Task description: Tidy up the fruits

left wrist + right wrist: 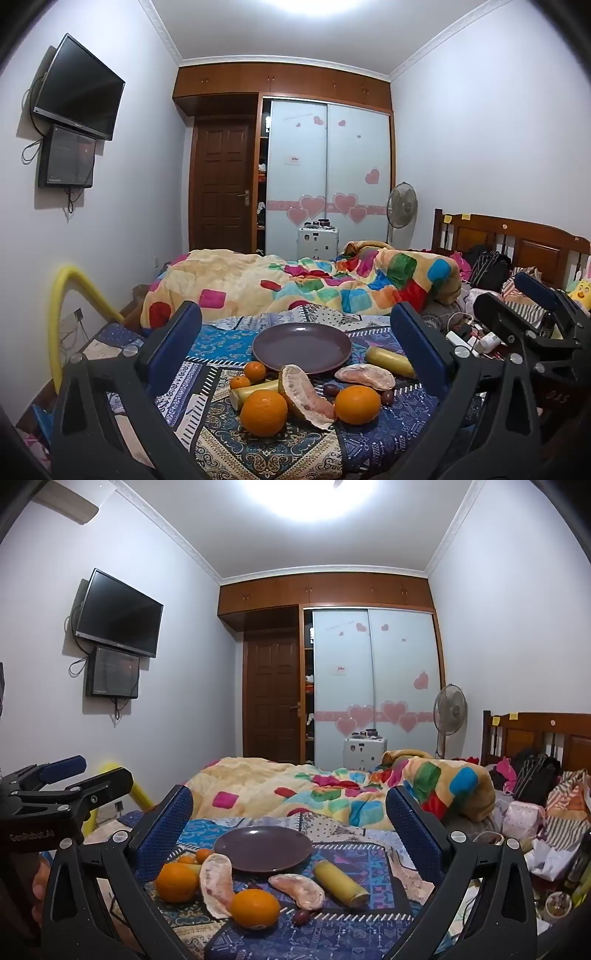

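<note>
Two sets of tongs, left tongs (295,343) and right tongs (288,823), hover wide open, holding nothing. Fruit lies scattered on the bed's patterned cloth (258,454) just before the bare purple plate (301,347), probably its destination; oranges (357,404) nearest.

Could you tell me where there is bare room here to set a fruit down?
The purple plate is bare. Patterned cloth lies free in front of the two big oranges. It is crowded between the plate and those oranges, where pomelo segments, bananas and tangerines lie.
</note>
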`<state>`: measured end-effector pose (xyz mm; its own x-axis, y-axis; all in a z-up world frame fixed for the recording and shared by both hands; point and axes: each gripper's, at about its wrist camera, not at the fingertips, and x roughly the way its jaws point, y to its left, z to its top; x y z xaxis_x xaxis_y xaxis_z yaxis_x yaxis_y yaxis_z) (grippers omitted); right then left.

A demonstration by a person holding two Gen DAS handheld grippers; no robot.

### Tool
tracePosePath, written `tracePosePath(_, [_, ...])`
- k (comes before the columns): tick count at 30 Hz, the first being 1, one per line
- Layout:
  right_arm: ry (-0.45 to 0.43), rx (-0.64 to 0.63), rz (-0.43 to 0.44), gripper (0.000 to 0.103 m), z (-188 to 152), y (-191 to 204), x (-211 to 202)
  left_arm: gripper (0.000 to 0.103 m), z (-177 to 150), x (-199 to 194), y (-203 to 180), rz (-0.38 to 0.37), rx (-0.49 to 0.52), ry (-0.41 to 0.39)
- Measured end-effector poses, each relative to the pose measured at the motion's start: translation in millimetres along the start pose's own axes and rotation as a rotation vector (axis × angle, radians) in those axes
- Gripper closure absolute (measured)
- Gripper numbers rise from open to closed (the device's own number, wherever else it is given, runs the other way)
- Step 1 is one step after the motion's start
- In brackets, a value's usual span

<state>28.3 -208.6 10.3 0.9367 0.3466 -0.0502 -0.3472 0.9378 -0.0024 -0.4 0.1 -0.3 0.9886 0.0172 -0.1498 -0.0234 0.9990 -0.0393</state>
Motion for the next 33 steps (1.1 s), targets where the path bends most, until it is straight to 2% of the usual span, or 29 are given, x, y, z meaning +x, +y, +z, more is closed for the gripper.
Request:
tracePosePath(5, [0.006,0.009,-0.001,0.000,0.3,-0.1,-0.1,0.000,-1.4,1.5,1.8,-0.029,-0.005,0.010])
tracePosePath(11, [0.009,0.013,0.002,0.000,-0.2,1.8,2.4,0.000,-0.9,13.9,5.8,-0.021,-0.010,0.018])
tracePosePath(12, [0.009,0.012,0.002,0.000,-0.2,2.3,3.1,0.000,0.0,4.9,4.1,-0.015,-0.015,0.014])
tracePosePath(33, [0.011,0.032,0.008,0.000,-1.3,3.0,0.2,0.000,0.9,3.0,5.4,-0.003,-0.006,0.013])
